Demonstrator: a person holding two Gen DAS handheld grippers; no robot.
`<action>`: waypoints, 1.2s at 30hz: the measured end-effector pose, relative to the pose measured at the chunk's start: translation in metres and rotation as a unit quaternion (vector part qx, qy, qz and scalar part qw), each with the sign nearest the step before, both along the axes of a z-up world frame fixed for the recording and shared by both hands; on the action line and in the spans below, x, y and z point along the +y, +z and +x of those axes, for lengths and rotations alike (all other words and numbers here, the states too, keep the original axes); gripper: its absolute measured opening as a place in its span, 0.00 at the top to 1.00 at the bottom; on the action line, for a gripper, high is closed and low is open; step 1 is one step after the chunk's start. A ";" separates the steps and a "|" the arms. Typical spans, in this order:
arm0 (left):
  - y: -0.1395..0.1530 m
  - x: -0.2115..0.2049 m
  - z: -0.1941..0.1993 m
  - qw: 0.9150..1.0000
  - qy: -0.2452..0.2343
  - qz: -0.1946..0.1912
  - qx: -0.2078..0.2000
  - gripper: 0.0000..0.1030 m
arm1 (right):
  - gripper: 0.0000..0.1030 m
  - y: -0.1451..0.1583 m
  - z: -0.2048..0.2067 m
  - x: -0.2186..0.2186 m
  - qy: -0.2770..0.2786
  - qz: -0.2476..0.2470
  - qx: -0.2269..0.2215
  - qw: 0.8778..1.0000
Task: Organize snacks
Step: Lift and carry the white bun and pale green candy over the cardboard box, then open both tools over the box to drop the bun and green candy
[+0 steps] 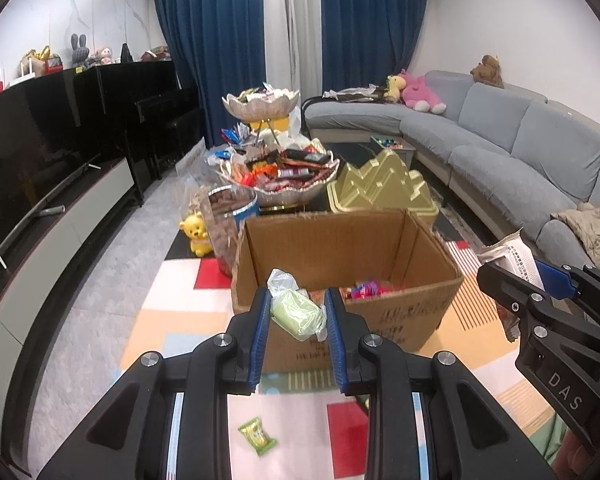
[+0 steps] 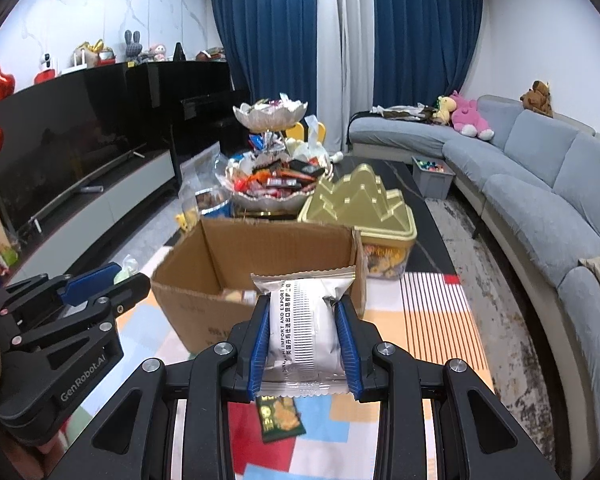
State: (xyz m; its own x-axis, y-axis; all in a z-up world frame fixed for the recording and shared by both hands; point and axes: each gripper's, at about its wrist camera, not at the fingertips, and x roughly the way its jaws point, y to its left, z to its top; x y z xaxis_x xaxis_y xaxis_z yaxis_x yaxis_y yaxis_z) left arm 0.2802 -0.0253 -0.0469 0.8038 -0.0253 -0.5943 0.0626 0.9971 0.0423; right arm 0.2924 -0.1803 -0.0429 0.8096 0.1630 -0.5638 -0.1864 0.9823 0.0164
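An open cardboard box (image 1: 340,240) stands on the patterned rug, with several wrapped snacks (image 1: 364,290) in its bottom. My left gripper (image 1: 297,300) is shut on a pale green snack in clear wrap (image 1: 298,312), held just before the box's near wall. My right gripper (image 2: 303,312) is shut on a white snack packet with printed text (image 2: 302,320), held in front of the same box (image 2: 268,248). The right gripper also shows in the left wrist view (image 1: 516,280); the left gripper shows in the right wrist view (image 2: 112,280).
A tiered silver bowl stand (image 1: 284,176) heaped with snacks and a gold mountain-shaped tin (image 1: 380,188) stand behind the box. A green candy (image 1: 258,436) and a dark green packet (image 2: 280,420) lie on the rug. Grey sofa (image 1: 500,152) right, TV cabinet (image 1: 60,220) left.
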 end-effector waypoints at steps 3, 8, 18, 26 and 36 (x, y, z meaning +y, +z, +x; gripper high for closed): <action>0.008 0.001 0.008 1.000 0.001 0.000 -0.006 0.73 | 0.68 0.007 0.007 0.001 -0.001 0.002 -0.006 1.000; 0.019 0.001 0.022 1.000 0.001 0.002 -0.014 0.73 | 0.68 0.018 0.019 0.005 0.000 0.006 -0.015 1.000; 0.023 0.003 0.051 1.000 0.002 -0.001 -0.011 0.73 | 0.68 0.031 0.051 0.014 0.002 0.004 -0.022 1.000; 0.021 0.003 0.075 1.000 0.000 0.003 -0.009 0.73 | 0.68 0.027 0.072 0.015 0.001 0.004 -0.016 1.000; 0.010 -0.001 0.102 1.000 -0.003 0.005 0.002 0.73 | 0.68 0.014 0.099 0.018 0.003 0.011 0.003 1.000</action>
